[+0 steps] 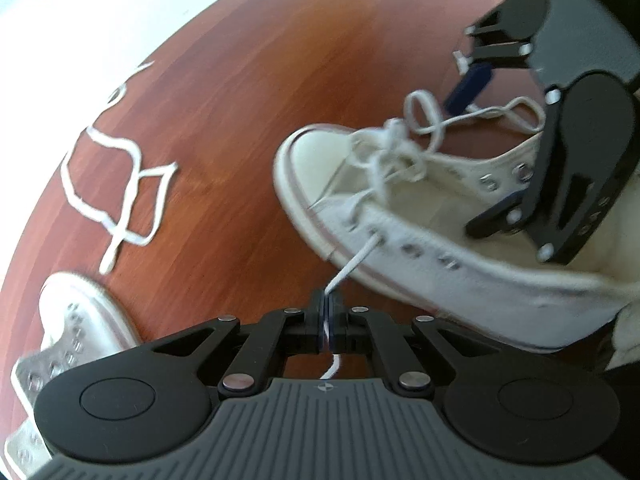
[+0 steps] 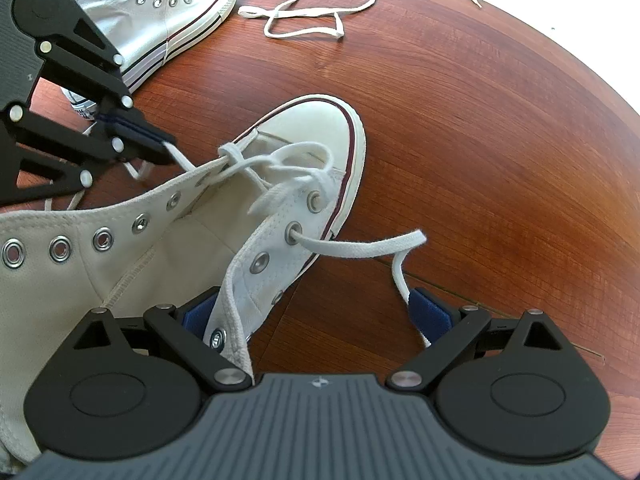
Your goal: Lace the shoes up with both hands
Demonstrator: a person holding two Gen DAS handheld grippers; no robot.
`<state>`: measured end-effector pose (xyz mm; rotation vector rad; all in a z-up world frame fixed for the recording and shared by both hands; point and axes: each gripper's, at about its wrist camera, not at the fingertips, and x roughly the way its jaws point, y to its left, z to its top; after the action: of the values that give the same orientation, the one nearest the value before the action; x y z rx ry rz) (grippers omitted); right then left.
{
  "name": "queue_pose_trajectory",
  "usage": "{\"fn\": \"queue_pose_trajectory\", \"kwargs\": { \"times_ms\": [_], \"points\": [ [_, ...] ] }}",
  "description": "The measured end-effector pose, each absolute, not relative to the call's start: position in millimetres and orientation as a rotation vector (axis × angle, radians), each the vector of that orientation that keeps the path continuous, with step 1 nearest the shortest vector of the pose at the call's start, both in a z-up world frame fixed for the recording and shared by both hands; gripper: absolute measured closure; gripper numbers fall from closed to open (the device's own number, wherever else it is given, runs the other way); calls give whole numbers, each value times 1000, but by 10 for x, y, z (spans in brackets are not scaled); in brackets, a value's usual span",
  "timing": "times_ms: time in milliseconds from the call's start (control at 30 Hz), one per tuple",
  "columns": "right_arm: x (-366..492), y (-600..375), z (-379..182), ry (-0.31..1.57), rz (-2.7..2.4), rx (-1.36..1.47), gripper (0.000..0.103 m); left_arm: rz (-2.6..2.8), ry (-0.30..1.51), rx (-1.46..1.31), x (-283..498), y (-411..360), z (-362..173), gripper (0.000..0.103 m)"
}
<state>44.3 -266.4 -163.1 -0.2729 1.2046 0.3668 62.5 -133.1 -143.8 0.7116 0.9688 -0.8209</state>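
The tabletop (image 2: 500,128) is dark red-brown wood with fine lines in the grain, and it shines a little. Past its curved far edge everything is bright white, so the room beyond cannot be made out.

A white high-top shoe (image 2: 304,128) lies on the wood near the middle, its toe pointing at the far edge. Its lace (image 2: 360,246) is threaded through only the eyelets next to the toe. One end comes out of a side eyelet and lies loose on the wood.

The left tongs (image 1: 328,312) are pinched tight on the other end of the lace, just beside the shoe. The lace runs straight from an eyelet into the pads.

The right tongs (image 2: 316,316) stand wide. One finger (image 2: 196,314) is inside the shoe's open top, touching the side flap, and the other is outside over the wood beside the loose end.

A second white shoe (image 2: 160,16) lies near the far left edge with empty eyelets. A spare lace (image 2: 312,20) is curled up on the wood next to it.
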Motion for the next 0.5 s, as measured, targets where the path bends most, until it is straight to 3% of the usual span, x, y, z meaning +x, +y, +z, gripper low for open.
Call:
{"fn": "queue_pose_trajectory", "kwargs": {
  "times_ms": [500],
  "points": [
    [419,-2671,-1615,1206,367,-271,6,-697,1071,694,552,-781,-1544,101]
  ]
}}
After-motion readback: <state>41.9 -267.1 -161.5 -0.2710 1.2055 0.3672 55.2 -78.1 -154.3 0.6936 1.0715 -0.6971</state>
